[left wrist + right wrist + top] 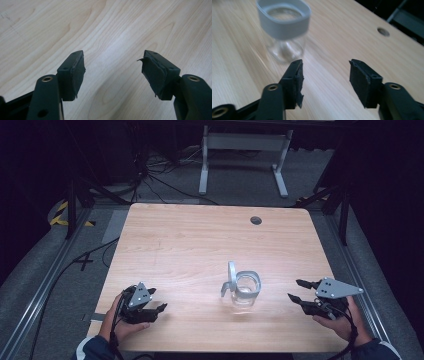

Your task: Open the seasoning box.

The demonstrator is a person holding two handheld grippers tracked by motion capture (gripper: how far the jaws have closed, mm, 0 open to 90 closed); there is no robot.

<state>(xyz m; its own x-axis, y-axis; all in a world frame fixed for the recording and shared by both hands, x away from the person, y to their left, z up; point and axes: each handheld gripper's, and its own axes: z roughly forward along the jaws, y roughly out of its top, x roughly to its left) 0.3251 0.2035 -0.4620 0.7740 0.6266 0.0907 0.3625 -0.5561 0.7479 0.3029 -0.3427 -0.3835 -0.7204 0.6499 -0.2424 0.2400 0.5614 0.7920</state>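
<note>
Both claws – left claw and right claw – sat spread and empty, flanking the clear jar mid-desk, probably to grab it.

A wooden table fills the middle; a round cable hole sits near the table's far edge; beyond the table stands a white metal frame; black cables trail beside the frame.

A light wooden table with round corners stands on a grey carpet floor. A small dark round hole sits near its far edge. Behind it stands a white metal frame with two feet. Black cables lie on the floor. Yellow and black tape marks the floor at the left. The room around is dark.
</note>
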